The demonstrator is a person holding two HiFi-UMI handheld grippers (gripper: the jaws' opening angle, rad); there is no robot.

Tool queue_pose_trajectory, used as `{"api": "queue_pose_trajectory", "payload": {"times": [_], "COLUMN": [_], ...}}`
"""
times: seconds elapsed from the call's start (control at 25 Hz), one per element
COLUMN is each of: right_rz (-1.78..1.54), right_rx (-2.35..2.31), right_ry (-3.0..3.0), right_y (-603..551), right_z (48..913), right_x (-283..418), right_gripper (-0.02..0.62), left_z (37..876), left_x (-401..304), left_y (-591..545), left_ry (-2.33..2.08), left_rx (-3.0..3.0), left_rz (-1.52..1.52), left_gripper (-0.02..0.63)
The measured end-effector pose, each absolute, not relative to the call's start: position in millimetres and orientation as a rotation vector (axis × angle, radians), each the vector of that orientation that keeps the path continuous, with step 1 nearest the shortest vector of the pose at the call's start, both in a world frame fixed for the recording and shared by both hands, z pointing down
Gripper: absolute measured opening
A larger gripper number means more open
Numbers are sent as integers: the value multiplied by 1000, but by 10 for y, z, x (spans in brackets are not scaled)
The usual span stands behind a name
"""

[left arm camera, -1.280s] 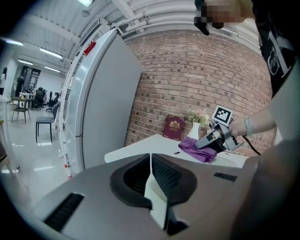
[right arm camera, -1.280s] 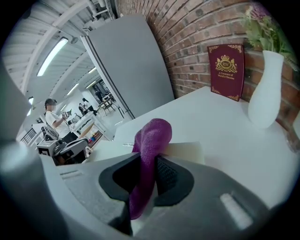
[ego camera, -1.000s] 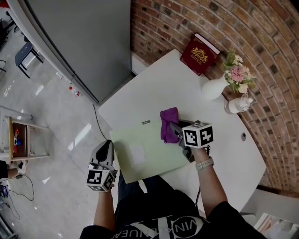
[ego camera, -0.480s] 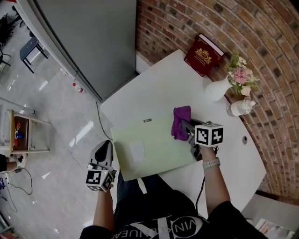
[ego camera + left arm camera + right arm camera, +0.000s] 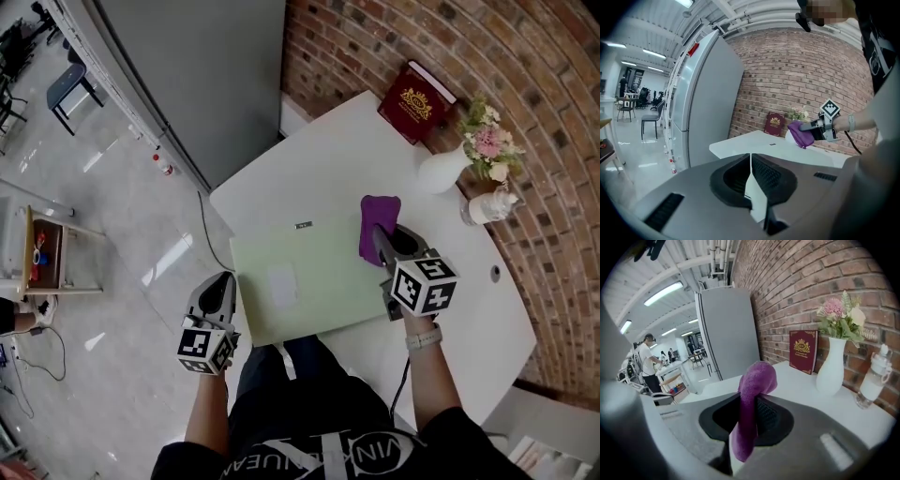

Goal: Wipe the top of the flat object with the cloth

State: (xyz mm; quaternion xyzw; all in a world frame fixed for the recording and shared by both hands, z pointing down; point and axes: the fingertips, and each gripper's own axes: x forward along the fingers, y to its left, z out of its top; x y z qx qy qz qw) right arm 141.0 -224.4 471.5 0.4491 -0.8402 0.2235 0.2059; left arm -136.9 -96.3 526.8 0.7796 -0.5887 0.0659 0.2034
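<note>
The right gripper (image 5: 380, 246) is pinching the purple cloth (image 5: 379, 214) by the green mat's (image 5: 281, 281) edge. The left gripper (image 5: 217, 284) is hovering beside the white table (image 5: 309, 178), jaws pressed together, empty.

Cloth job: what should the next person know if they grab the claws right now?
Right claw: shut on the cloth, at the far right corner of the sheet.
Left claw: shut, empty, off the left edge of the table.
Done: cannot tell how much is wiped.
Left: wipe the cloth across the sheet's top.
</note>
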Motion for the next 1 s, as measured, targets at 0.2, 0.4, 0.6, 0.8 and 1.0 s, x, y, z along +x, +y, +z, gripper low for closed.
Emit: {"api": "queue_pose_trajectory", "payload": {"times": [0.2,0.4,0.6,0.8,1.0], "right_rz": [838,930,984,1009,1058], "right_rx": [1114,940,785,668,601], "right_ry": [-2467,-2483,-2470,-2431,-2377], "right_y": [-1821,-1369,-984,-691,-569], "right_z": [4565,4690,4770,4864,5023], "right_x": [728,23,-502,-864,-999], "right_gripper": [63,63,63,63,63], "left_z": [5146,5132,5101,5149,5138], "left_x": [-1384,-1462,-1491,-1560,-1596], "left_y": [-987,-857,-729,-608,-585], "left_ry": [-1591,-1548,-1506,-1478,-1495], "left_rx": [2237,2285,2308,2334,2324], "left_rz": [169,161,175,154,141], "left_gripper": [17,17,17,17,17]}}
